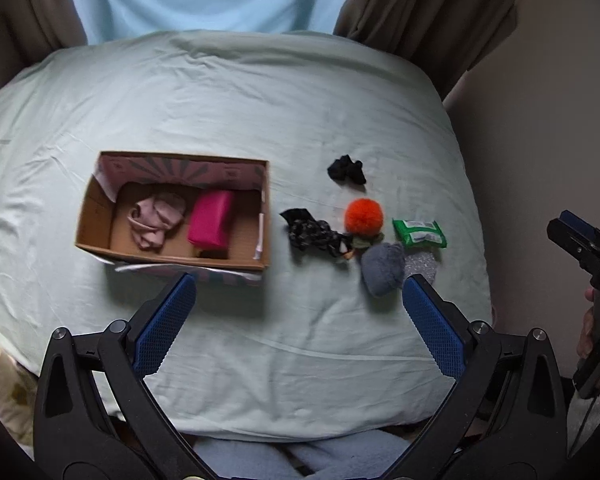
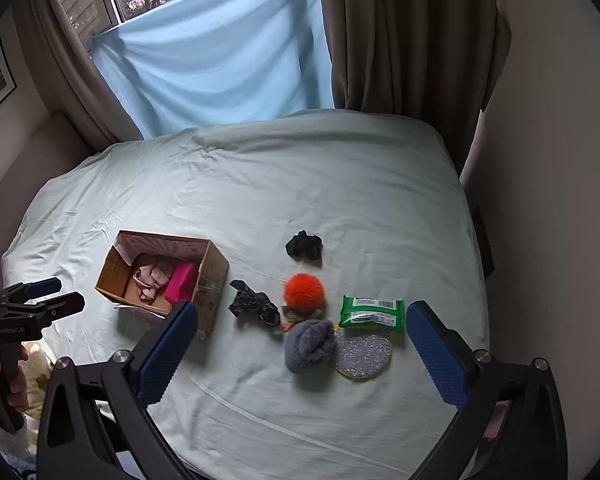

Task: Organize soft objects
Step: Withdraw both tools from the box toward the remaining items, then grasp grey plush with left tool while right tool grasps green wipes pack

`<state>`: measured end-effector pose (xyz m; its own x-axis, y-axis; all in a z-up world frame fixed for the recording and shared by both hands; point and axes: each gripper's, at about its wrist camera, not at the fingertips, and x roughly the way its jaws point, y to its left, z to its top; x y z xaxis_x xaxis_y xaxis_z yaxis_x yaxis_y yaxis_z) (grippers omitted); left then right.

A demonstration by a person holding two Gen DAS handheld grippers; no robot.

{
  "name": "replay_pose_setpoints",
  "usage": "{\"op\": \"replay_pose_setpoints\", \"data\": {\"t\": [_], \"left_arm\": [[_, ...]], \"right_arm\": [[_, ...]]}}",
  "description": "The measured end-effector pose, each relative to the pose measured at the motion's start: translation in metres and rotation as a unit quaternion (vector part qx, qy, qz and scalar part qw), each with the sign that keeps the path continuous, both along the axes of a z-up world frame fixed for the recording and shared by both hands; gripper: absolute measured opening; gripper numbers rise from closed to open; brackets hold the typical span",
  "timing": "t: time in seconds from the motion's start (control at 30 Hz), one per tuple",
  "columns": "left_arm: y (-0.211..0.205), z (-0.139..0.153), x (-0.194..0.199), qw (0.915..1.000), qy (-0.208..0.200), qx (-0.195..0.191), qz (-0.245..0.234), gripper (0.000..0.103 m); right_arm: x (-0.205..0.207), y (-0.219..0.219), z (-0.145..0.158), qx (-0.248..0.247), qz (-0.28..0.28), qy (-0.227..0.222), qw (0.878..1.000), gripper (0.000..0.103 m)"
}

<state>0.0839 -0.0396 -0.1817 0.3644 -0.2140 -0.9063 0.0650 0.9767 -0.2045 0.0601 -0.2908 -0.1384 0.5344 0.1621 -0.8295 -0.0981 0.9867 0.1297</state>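
An open cardboard box (image 1: 96, 208) (image 2: 216, 276) sits on the pale green bed and holds a pink cloth (image 1: 156, 218) and a magenta fabric block (image 1: 210, 220). To its right lie a black patterned cloth (image 1: 312, 234) (image 2: 254, 306), a black scrunchie (image 1: 346, 170) (image 2: 304, 246), an orange pom-pom (image 1: 363, 216) (image 2: 303, 292), a grey fuzzy bundle (image 1: 382, 268) (image 2: 310, 346), a green wipes pack (image 1: 419, 233) (image 2: 372, 314) and a sparkly pad (image 2: 364, 354). My left gripper (image 1: 300, 292) is open and empty above the bed's near side. My right gripper (image 2: 302, 320) is open and empty above the loose items.
Brown curtains (image 2: 400, 40) and a light blue sheet (image 2: 220, 60) hang behind the bed. A beige wall (image 2: 548, 200) borders the bed's right edge. The right gripper also shows at the left wrist view's right edge (image 1: 572, 236), the left gripper at the right wrist view's left edge (image 2: 54, 294).
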Motion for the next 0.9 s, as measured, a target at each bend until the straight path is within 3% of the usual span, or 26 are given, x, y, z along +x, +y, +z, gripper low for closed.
{"op": "replay_pose_setpoints", "data": {"t": [0.17, 0.33, 0.5, 0.73, 0.9], "left_arm": [[-0.049, -0.039, 0.011, 0.9984, 0.053, -0.016, -0.006, 0.103], [-0.085, -0.093, 0.032, 0.9916, 0.116, -0.056, -0.003, 0.103], [-0.121, -0.145, 0.058, 0.9858, 0.157, -0.058, -0.012, 0.103], [-0.162, -0.217, 0.091, 0.9765, 0.207, -0.055, -0.025, 0.103], [-0.177, -0.252, 0.105, 0.9722, 0.225, -0.061, -0.02, 0.103]], "right_arm": [[0.035, -0.038, -0.033, -0.001, 0.051, 0.029, 0.998, 0.103], [0.075, -0.072, -0.074, 0.007, 0.087, 0.061, 0.994, 0.103], [0.104, -0.087, -0.122, -0.005, 0.127, 0.095, 0.987, 0.103], [0.129, -0.09, -0.194, -0.021, 0.21, 0.145, 0.967, 0.103], [0.144, -0.079, -0.249, -0.049, 0.275, 0.184, 0.942, 0.103]]}}
